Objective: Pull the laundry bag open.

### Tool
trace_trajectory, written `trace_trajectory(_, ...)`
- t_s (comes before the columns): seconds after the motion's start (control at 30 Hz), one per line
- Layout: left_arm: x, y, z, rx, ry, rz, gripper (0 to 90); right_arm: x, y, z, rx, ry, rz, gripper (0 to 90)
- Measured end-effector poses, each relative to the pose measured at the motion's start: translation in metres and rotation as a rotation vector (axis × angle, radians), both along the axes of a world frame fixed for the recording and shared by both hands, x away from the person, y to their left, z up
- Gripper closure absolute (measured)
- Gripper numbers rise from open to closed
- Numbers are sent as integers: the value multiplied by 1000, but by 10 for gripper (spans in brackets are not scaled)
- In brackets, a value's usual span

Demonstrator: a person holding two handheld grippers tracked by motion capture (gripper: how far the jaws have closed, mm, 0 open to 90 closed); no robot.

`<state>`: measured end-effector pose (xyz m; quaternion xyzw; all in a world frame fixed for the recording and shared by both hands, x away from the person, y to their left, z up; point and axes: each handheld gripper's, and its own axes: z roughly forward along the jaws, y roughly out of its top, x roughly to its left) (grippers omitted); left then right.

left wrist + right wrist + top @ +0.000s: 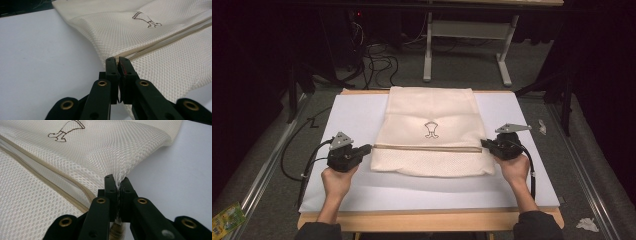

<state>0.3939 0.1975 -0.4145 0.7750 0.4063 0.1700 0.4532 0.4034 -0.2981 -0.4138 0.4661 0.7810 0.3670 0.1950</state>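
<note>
A cream mesh bag (430, 131) lies flat on the white board (347, 117), with a small dark line drawing (431, 129) at its middle and a tan zipper band (427, 148) running across it. My left gripper (370, 147) is shut on the bag's left edge at the zipper end; its jaws pinch the mesh bag (140, 42) in the left gripper view (117, 60). My right gripper (484, 143) is shut on the bag's right edge beside the zipper; the right gripper view (117, 181) shows the mesh bag (82, 157) pulled up into a ridge between the jaws.
The white board rests on a wooden table (427, 218). Cables (297, 160) trail off the left side. Beyond the far edge stand a white table frame (467, 37) and floor cables (379, 62). Crumpled paper (587, 224) lies on the floor at right, a yellow-green packet (226, 217) at left.
</note>
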Motion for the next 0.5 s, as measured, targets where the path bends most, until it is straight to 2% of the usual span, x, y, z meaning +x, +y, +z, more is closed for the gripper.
trace_trajectory(0.2, -1, 1, 0, 5, 5, 18, 868, 0, 0, 0, -4, 8, -7, 884)
trace_trajectory(0.33, 0, -1, 0, -15, 14, 7, 872, 0, 0, 0, 2, 11, -6, 883)
trace_trajectory(0.5, 1, -4, -1, -5, 21, 3, 871, -1, 1, -5, 12, 28, 15, 878)
